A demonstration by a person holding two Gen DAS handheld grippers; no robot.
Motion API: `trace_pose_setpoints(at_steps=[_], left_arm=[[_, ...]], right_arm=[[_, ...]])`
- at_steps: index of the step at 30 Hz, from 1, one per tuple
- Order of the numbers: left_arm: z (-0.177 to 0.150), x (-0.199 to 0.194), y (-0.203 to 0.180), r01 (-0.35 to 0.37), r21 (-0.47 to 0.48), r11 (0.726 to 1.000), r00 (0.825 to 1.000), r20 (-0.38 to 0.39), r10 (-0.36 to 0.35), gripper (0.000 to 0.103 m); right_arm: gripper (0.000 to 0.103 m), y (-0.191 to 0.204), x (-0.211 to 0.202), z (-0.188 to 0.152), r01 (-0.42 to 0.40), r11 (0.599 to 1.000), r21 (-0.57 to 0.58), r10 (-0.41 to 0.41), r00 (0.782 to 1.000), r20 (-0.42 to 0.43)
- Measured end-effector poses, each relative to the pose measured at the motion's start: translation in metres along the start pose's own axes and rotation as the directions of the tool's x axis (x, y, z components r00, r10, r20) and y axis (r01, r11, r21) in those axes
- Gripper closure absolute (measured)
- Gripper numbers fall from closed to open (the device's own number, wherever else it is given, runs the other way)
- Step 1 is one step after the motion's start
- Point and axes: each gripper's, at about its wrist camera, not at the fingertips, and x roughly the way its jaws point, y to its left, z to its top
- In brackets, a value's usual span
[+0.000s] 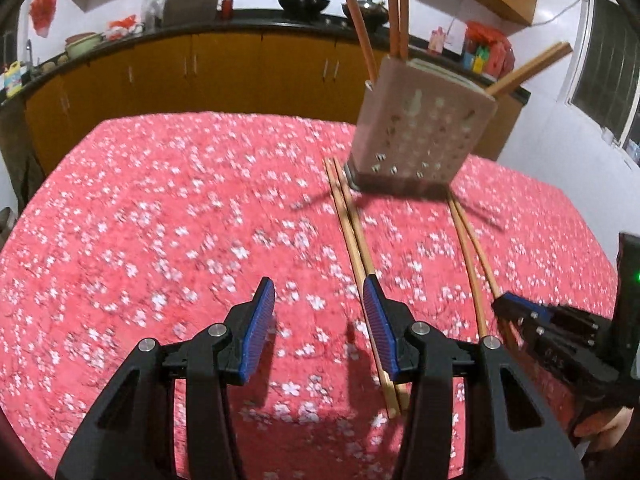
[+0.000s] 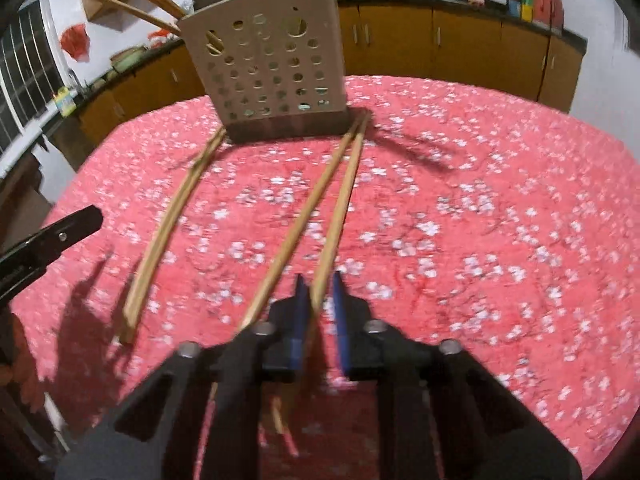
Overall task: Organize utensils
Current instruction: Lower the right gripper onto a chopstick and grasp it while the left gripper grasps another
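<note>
A beige perforated utensil holder (image 1: pixel 420 136) (image 2: pixel 268 68) stands on the red floral tablecloth with several wooden chopsticks sticking out of it. Two pairs of chopsticks lie on the cloth in front of it. My left gripper (image 1: pixel 318 300) is open and empty, its right finger beside one pair (image 1: pixel 352 240) (image 2: pixel 168 232). My right gripper (image 2: pixel 318 286) (image 1: pixel 516 312) has its narrowly parted jaws around the near end of one chopstick (image 2: pixel 340 216) of the other pair; its mate (image 2: pixel 296 232) lies just left of the jaws. Whether the pads touch it is unclear.
The table (image 1: pixel 160 220) is covered by the red cloth (image 2: pixel 480 220). Behind it runs a dark counter with orange cabinets (image 1: pixel 200 68), pots and bottles. A window (image 1: pixel 608 64) is on one side.
</note>
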Motion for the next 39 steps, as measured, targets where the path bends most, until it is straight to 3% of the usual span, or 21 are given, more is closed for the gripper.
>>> trace_pose_setpoints(at_steps=[8, 17, 27, 30, 39], left_arm=[[-0.011, 0.02, -0.014, 0.043, 0.036, 0.998, 0.996, -0.085, -0.04, 0.079], [-0.012, 0.026, -0.023, 0.076, 0.028, 0.997, 0.993, -0.095, -0.073, 0.082], [-0.013, 0.035, -0.03, 0.009, 0.083, 0.997, 0.996, -0.091, -0.001, 0.087], [-0.011, 0.039, -0.032, -0.022, 0.107, 0.994, 0.996, -0.085, 0.031, 0.095], [0.009, 0.042, 0.019, -0.08, 0.034, 0.996, 0.991, -0.102, 0.083, 0.095]], right_arm=[[0.094, -0.031, -0.001, 0.004, 0.051, 0.996, 0.079, -0.052, 0.999, 0.012], [0.094, -0.029, -0.001, 0.002, 0.067, 0.997, 0.045, -0.068, 0.997, 0.024], [0.093, -0.023, -0.005, 0.0, 0.092, 0.996, 0.01, -0.092, 0.995, 0.03], [0.093, -0.023, -0.004, 0.001, 0.094, 0.996, -0.009, -0.093, 0.995, 0.028], [0.095, -0.053, 0.007, 0.022, 0.145, 0.989, 0.032, -0.145, 0.989, 0.028]])
